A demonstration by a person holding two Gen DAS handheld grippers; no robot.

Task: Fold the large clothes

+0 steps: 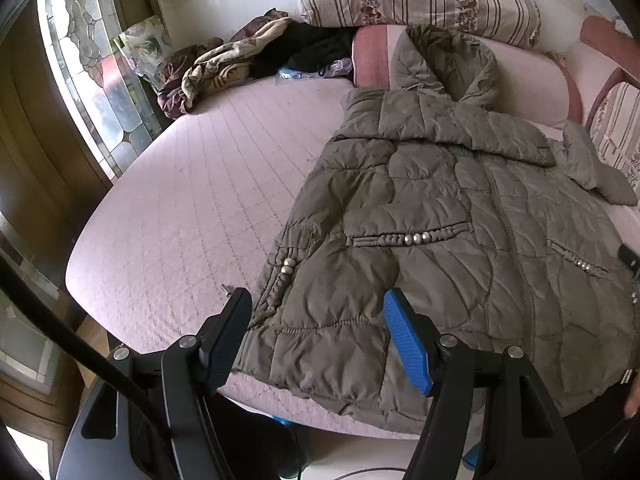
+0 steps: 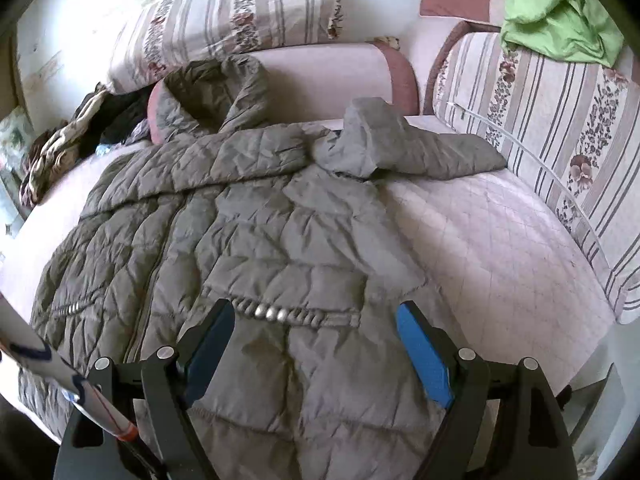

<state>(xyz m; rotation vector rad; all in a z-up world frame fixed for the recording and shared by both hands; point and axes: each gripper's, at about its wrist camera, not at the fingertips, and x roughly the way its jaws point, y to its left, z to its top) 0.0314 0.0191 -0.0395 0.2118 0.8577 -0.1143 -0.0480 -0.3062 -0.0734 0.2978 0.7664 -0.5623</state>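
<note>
Both my claws, the left claw [image 1: 316,336] and the right claw [image 2: 316,344], hang released over the hem of the jacket [image 1: 440,240], spread flat on the bed [image 1: 180,208]. Puffy, soft, probably slippery; I'd pinch the hem corners, where it's thinnest.

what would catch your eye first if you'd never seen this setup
The big olive-grey quilted puffer jacket dominates, spread front-up over the pale pink quilted bed cover with its hood toward the striped floral cushions. Next come the black grippers with blue pads, the left gripper and right gripper, jaws open over the jacket's hem. A bright green cloth sits crumpled on the cushion at far right.
</note>
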